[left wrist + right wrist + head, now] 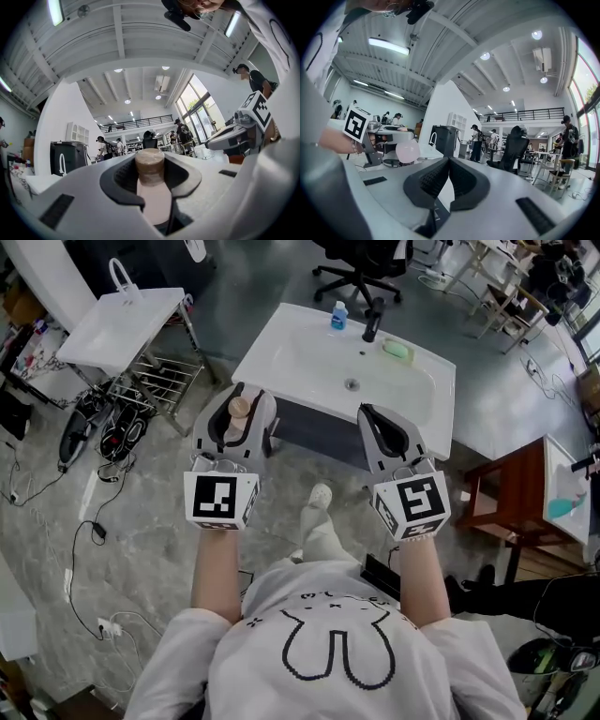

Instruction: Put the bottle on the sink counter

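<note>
My left gripper (236,396) is shut on a pale pink bottle (234,426) with a brownish cap (240,407); it hangs over the floor just in front of the near left corner of the white sink counter (281,343). In the left gripper view the bottle (152,197) sits clamped between the dark pads, cap (150,165) pointing away from the camera. My right gripper (367,414) is shut with nothing in it, level with the left one and just short of the counter's front edge. In the right gripper view its pads (449,161) meet, and the bottle's pink base (408,151) shows at the left.
On the counter's far side stand a blue bottle (338,315), a black faucet (373,320) and a green soap (397,350). A second white basin on a wire rack (122,320) stands at the left, an office chair (361,268) behind, a red-brown table (511,493) at the right.
</note>
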Demonstrator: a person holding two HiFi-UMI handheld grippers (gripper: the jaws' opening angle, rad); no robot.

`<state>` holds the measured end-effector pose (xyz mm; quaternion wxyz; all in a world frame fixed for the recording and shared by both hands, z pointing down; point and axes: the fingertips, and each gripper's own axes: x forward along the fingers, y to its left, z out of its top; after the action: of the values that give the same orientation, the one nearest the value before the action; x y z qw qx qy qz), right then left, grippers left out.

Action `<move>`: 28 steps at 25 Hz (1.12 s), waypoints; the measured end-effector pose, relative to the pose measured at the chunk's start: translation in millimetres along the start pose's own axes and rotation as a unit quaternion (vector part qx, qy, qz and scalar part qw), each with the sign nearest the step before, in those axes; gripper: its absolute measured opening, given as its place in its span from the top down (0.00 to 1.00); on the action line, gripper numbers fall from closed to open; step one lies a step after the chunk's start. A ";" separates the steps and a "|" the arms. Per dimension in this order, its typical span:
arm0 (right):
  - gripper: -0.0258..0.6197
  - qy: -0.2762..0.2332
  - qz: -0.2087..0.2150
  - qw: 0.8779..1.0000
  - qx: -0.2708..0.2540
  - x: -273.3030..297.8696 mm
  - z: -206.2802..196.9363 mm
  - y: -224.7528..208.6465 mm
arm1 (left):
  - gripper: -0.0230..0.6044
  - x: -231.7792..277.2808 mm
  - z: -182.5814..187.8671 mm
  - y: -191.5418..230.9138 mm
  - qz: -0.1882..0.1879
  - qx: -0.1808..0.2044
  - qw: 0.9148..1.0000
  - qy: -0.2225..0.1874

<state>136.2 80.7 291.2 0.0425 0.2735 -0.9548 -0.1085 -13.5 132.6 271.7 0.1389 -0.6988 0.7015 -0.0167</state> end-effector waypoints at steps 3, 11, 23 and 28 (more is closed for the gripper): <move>0.92 -0.004 -0.002 1.000 0.009 14.2 -3.0 -11.2 | 0.77 12.1 -3.1 5.7 0.002 0.004 1.000 0.000; 0.92 -0.009 0.010 1.000 0.016 70.5 -16.5 -35.2 | 0.77 59.3 -21.4 33.1 0.011 0.011 1.000 0.005; 0.92 -0.011 0.021 1.000 0.016 191.0 -18.9 -113.6 | 0.77 182.7 -47.1 91.6 0.019 0.015 1.000 0.017; 0.92 -0.009 0.027 0.999 0.021 238.5 -28.3 -146.5 | 0.77 234.4 -64.1 109.3 0.022 0.015 0.999 0.027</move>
<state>13.4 -172.4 290.2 0.0315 0.2471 -0.9643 -0.0896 -130.6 -106.7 269.3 0.1307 -0.6806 0.7196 -0.0429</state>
